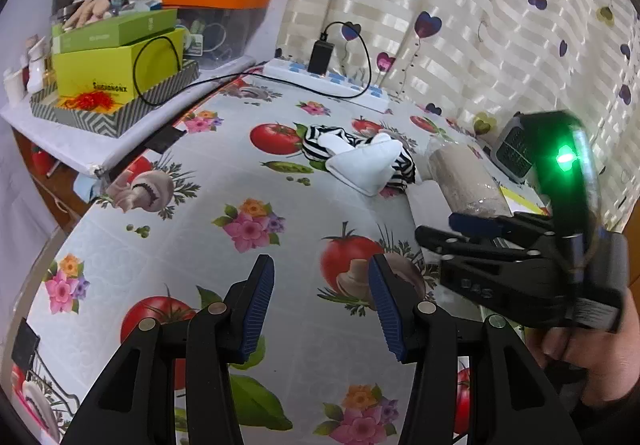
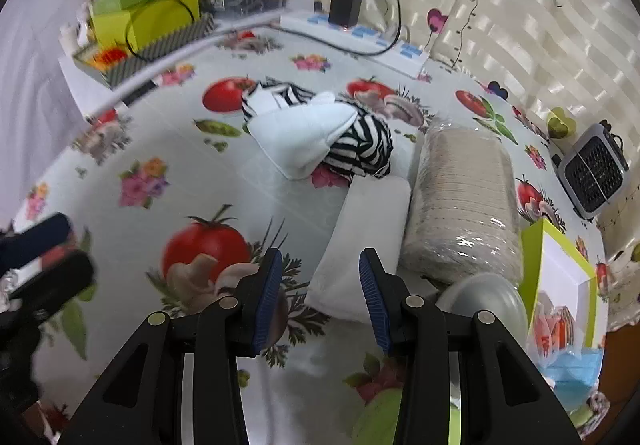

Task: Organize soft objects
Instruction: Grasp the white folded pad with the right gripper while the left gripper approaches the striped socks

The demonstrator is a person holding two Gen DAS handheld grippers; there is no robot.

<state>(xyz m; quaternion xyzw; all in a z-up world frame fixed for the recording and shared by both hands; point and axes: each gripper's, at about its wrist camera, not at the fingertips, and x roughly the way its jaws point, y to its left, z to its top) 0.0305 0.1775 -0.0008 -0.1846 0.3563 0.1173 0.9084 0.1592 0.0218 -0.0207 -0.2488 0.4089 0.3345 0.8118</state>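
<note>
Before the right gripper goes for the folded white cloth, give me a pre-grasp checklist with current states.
1. Right gripper open, nothing between the jaws: ok.
2. Folded white cloth ahead of the right gripper, not yet between the pads: ok.
3. Wrapped roll of beige pads lying right against the cloth, could get caught: not ok.
4. Left gripper open, empty, clear of the cloth: ok.
5. Striped and white garment pile apart from the cloth: cannot tell.

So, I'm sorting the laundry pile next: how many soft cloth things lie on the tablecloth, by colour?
Black-and-white striped: 1, the striped cloth.
Plain white: 2, the white cloth lying on the striped one and the folded white towel beside the wrapped roll.
Total: 3.
</note>
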